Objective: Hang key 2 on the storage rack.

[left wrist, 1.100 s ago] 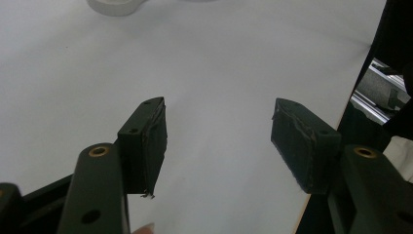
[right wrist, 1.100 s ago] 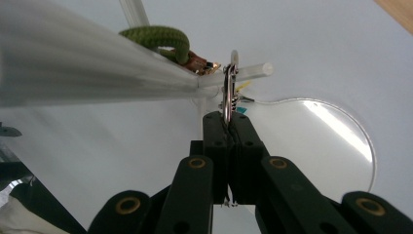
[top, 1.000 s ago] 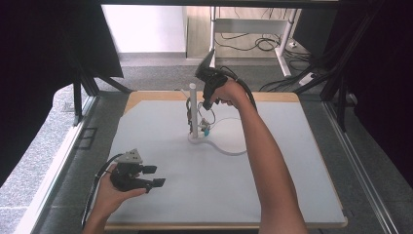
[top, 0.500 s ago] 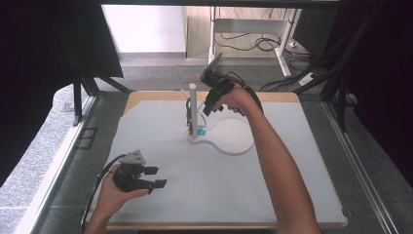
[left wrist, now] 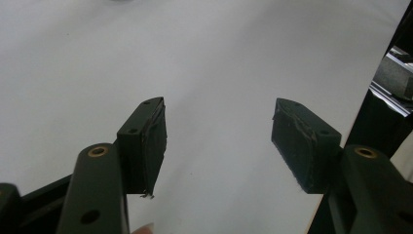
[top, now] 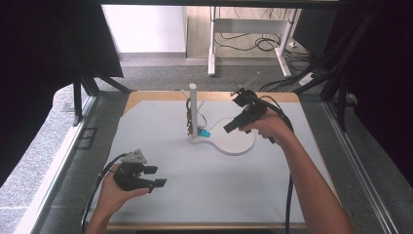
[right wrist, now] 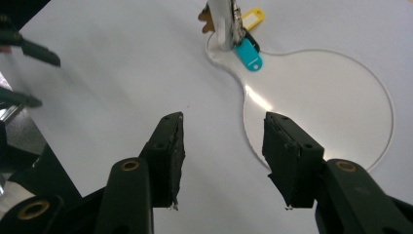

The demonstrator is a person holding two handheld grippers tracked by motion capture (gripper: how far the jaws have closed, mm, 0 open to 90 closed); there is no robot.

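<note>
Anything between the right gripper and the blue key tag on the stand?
Nothing visible. The right gripper, jaws open, faces the blue key tag hanging at the stand's post; between them lie the bare mat and the stand's flat base.

Post (right wrist: pixel 221 19) top beyond frame edge

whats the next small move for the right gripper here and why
Probably ease the right gripper forward and down toward the blue key tag at the foot of the white post. Its jaws stand open with nothing between them, above the stand's round base, and the tags hang ahead of them. The left gripper rests open, far off near the table's front edge.
</note>
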